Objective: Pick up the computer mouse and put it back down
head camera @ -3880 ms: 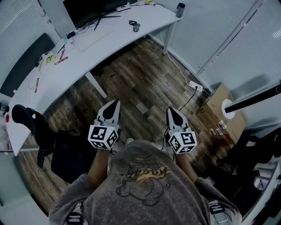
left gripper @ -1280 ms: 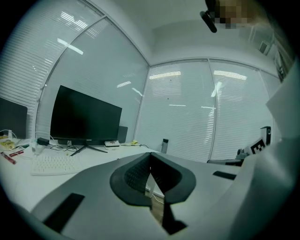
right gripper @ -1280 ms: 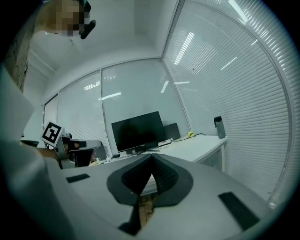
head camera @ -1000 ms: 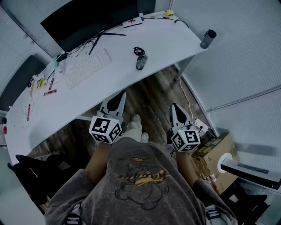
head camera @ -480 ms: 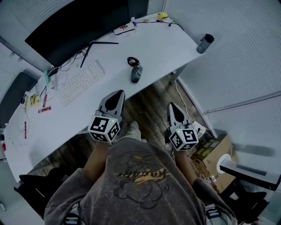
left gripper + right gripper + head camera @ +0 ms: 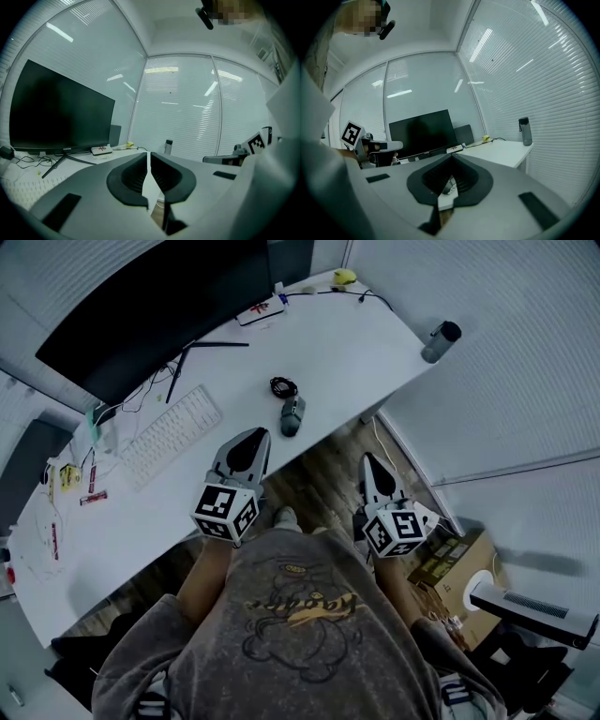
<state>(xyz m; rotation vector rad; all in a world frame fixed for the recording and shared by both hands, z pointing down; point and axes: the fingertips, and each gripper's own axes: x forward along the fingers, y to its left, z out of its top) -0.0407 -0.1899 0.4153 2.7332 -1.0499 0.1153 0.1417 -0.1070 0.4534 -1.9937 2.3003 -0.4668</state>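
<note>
The desk (image 6: 375, 343) top is smooth matt white, the floor (image 6: 323, 474) is grained wood plank, the monitor (image 6: 141, 306) screen is glossy black, the computer mouse (image 6: 292, 416) is smooth grey plastic, and the shirt (image 6: 300, 634) is mottled cloth.

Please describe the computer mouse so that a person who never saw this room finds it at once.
Start at the curved white desk with the big dark monitor. To the right of the white keyboard, near the desk's front edge, lies the mouse. It is the small grey oval, with a black coiled cable just beyond it, toward the monitor.
</note>
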